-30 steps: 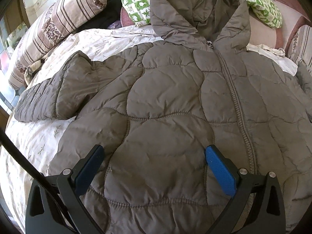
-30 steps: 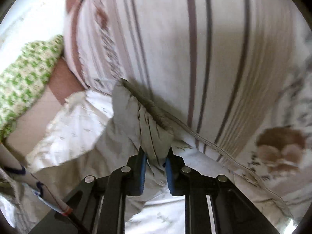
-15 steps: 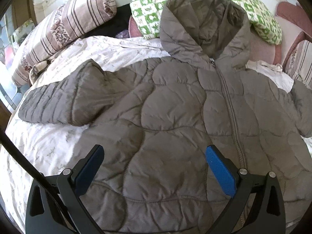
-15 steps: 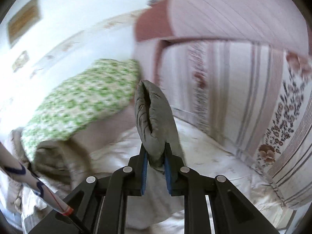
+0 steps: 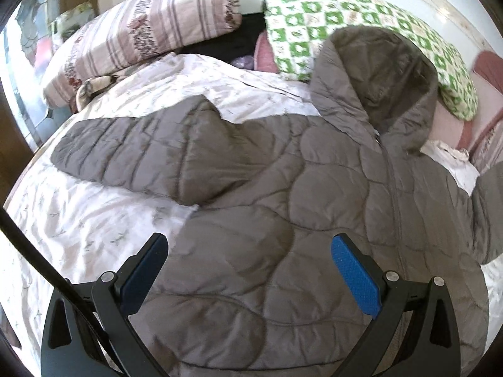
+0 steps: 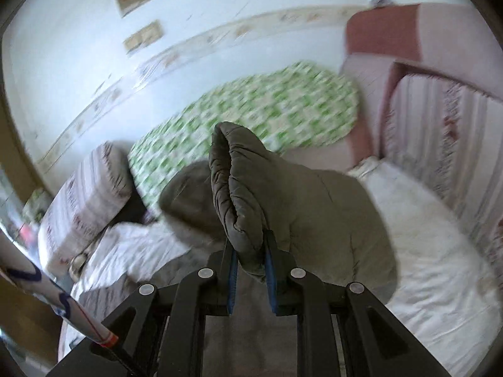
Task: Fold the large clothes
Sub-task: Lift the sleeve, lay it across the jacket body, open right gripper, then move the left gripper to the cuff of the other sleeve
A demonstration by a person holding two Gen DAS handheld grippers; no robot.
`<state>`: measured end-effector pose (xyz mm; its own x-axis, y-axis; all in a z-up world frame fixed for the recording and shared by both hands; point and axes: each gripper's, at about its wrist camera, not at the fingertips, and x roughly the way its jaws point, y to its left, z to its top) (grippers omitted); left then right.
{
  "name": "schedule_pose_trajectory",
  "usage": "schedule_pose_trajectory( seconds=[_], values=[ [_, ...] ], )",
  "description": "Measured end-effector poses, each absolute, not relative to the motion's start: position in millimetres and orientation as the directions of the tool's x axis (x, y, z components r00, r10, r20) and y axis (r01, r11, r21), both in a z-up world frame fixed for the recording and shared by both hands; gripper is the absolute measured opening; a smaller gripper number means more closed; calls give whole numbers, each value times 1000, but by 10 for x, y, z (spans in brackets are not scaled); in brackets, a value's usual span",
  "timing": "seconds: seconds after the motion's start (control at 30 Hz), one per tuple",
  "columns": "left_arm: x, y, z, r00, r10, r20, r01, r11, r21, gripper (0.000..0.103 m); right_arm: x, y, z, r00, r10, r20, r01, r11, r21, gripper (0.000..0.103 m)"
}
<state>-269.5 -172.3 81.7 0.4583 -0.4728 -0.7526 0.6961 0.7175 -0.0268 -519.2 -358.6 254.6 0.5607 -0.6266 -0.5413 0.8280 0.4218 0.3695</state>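
A grey quilted hooded jacket (image 5: 283, 220) lies face up on the bed, zip closed, hood (image 5: 377, 75) against the pillows. Its left sleeve (image 5: 132, 154) stretches out flat to the left. My left gripper (image 5: 250, 251) hovers open above the jacket's lower front, nothing between its blue pads. In the right wrist view my right gripper (image 6: 250, 251) is shut on the cuff end of the right sleeve (image 6: 239, 185), which stands up from the jaws, lifted off the bed; the rest of that sleeve (image 6: 330, 220) trails down behind it.
A white floral bedspread (image 5: 94, 220) covers the bed. A striped pillow (image 5: 151, 31) sits at the back left, a green checked pillow (image 5: 345, 22) behind the hood, and pink and striped cushions (image 6: 440, 125) at the right. The wall (image 6: 78, 62) runs behind.
My right gripper has lifted the sleeve cuff off the bed beside the striped cushion and swung it up and left, toward the hood. The left gripper has drawn back and up, still open.
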Motion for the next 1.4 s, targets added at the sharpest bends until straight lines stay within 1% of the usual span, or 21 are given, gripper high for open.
schedule_pose_trajectory(
  seconds=[0.17, 0.33, 0.5, 0.6, 0.67, 0.7, 0.73, 0.8, 0.83, 0.9, 0.97, 1.03, 1.07, 1.1, 1.13, 1.2, 1.27, 1.33, 1.4],
  values=[
    [-2592, -1637, 839, 472, -462, -751, 669, 742, -36, 103, -4680, -3496, 2052, 619, -516, -592, 782, 481, 397, 17],
    [-2489, -1589, 849, 495, -438, -751, 637, 771, -30, 103, -4201, -3431, 1507, 688, -381, -617, 713, 510, 481, 17],
    [-2385, -1552, 826, 497, -423, -758, 606, 794, -46, 103, -3820, -3403, 1038, 690, -302, -657, 697, 519, 494, 17],
    [-2390, -1587, 802, 499, -414, -761, 608, 793, -33, 103, -3680, -3391, 836, 690, -265, -673, 688, 528, 498, 17],
    [-2391, -1614, 789, 500, -412, -762, 610, 792, -28, 103, -3621, -3366, 731, 691, -233, -684, 680, 529, 507, 21],
    [-2390, -1624, 784, 501, -410, -762, 610, 792, -26, 103, -3604, -3354, 695, 696, -215, -685, 672, 531, 516, 34],
    [-2386, -1630, 778, 501, -409, -763, 609, 793, -25, 103, -3604, -3338, 672, 701, -194, -686, 661, 537, 524, 50],
    [-2378, -1645, 761, 499, -406, -766, 607, 794, -27, 103, -3698, -3292, 703, 722, -180, -668, 635, 556, 536, 61],
    [-2369, -1647, 753, 498, -404, -767, 605, 796, -27, 103, -3770, -3258, 741, 734, -186, -654, 622, 570, 536, 62],
    [-2350, -1655, 742, 495, -403, -770, 603, 798, -31, 103, -3942, -3218, 832, 757, -201, -621, 602, 584, 545, 62],
    [-2338, -1664, 735, 497, -402, -769, 599, 800, -31, 103, -4217, -3259, 916, 779, -257, -573, 602, 566, 564, 62],
    [-2339, -1699, 714, 493, -407, -769, 604, 796, -34, 103, -4491, -3374, 909, 767, -331, -550, 634, 524, 568, 62],
    [-2345, -1722, 701, 489, -410, -770, 610, 792, -34, 103, -4636, -3463, 873, 731, -386, -563, 680, 491, 545, 62],
    [-2359, -1757, 685, 483, -414, -772, 619, 785, -34, 103, -4759, -3556, 820, 670, -444, -595, 741, 452, 497, 61],
    [-2375, -1788, 668, 473, -422, -773, 631, 775, -37, 103, -4863, -3642, 760, 603, -495, -626, 797, 412, 443, 54],
    [-2417, -1905, 606, 441, -438, -783, 666, 745, -41, 103, -5031, -3796, 622, 514, -543, -664, 857, 344, 383, 48],
    [-2461, -2039, 523, 422, -441, -792, 695, 718, -30, 103, -5139, -3965, 495, 468, -530, -707, 884, 272, 381, 48],
    [-2486, -2182, 408, 420, -424, -802, 708, 706, -2, 103, -5172, -4100, 405, 457, -513, -727, 889, 240, 390, 47],
    [-2488, -2263, 320, 426, -400, -811, 707, 706, 23, 103, -5131, -4186, 285, 416, -489, -767, 909, 224, 351, 47]
  ],
)
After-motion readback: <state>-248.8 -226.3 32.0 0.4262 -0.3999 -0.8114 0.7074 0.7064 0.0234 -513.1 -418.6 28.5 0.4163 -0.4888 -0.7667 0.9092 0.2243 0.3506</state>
